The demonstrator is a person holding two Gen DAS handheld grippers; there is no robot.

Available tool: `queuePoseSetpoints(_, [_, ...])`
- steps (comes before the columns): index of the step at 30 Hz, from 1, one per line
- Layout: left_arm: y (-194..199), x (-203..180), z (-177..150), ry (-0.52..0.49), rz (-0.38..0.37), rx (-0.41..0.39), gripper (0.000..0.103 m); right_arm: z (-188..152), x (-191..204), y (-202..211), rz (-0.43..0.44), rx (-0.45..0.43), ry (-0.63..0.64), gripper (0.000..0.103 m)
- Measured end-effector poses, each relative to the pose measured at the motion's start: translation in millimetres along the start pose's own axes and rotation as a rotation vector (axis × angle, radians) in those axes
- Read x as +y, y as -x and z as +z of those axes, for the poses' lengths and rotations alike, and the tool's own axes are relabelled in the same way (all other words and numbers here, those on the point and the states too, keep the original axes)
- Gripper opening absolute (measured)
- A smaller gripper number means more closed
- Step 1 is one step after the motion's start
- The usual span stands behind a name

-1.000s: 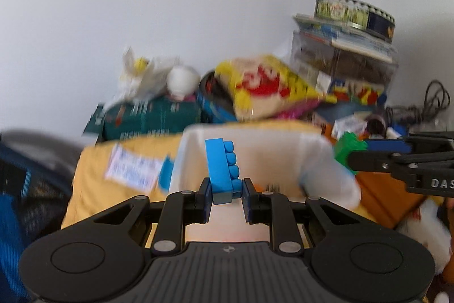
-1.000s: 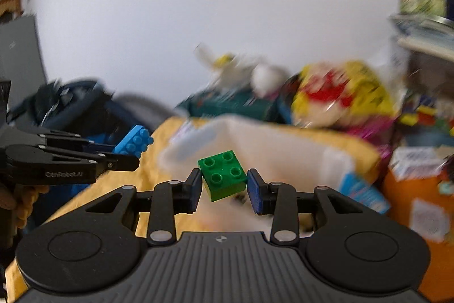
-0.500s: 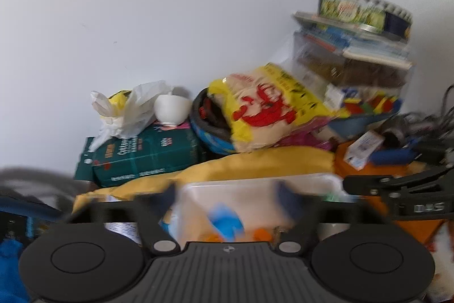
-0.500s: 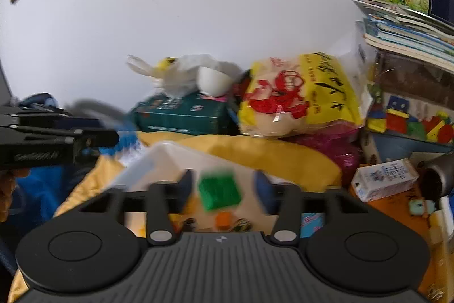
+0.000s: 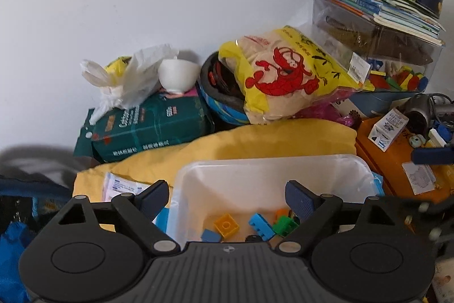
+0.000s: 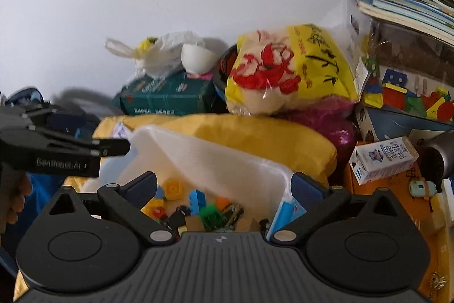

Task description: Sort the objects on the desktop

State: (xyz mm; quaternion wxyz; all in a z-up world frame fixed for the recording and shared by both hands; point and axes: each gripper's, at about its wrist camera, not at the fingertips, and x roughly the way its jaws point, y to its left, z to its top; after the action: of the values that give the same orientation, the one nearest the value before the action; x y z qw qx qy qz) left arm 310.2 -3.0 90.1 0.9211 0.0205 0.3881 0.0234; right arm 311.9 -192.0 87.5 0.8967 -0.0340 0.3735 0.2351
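Both grippers hover tilted down over the white bin (image 5: 264, 175). The left gripper (image 5: 227, 196) is spread wide and empty; the right gripper (image 6: 224, 185) has just been opening, nothing between its pads. The blue brick (image 5: 261, 226) and green brick (image 6: 210, 213) lie inside the bin — best to lift clear before reaching for more.

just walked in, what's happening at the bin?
A person is sorting toy bricks into a white plastic bin with a pair of tongs in each hand. Both the left tongs and the right tongs are open and empty above the bin; the right jaws have just been opening. The blue brick and green brick now lie in the bin among other loose pieces, including a yellow brick. The surrounding clutter, such as the milk carton, is untouched.
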Motion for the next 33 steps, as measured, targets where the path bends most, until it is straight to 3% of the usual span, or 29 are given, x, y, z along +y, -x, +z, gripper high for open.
queuePoseSetpoints(9, [-18,-6,6,-0.008,0.014,0.096,0.091,-1,10,-20,-0.016,0.149,-0.003,0.103])
queuePoseSetpoints(23, [-58,-10,-8,-0.015,0.019,0.263,0.091,-12,16,-41,-0.056,0.238,0.021,0.103])
queuePoseSetpoints(33, [-62,-7,-14,0.017,0.0,0.276,0.091,-17,20,-48,-0.067,0.265,0.045,0.103])
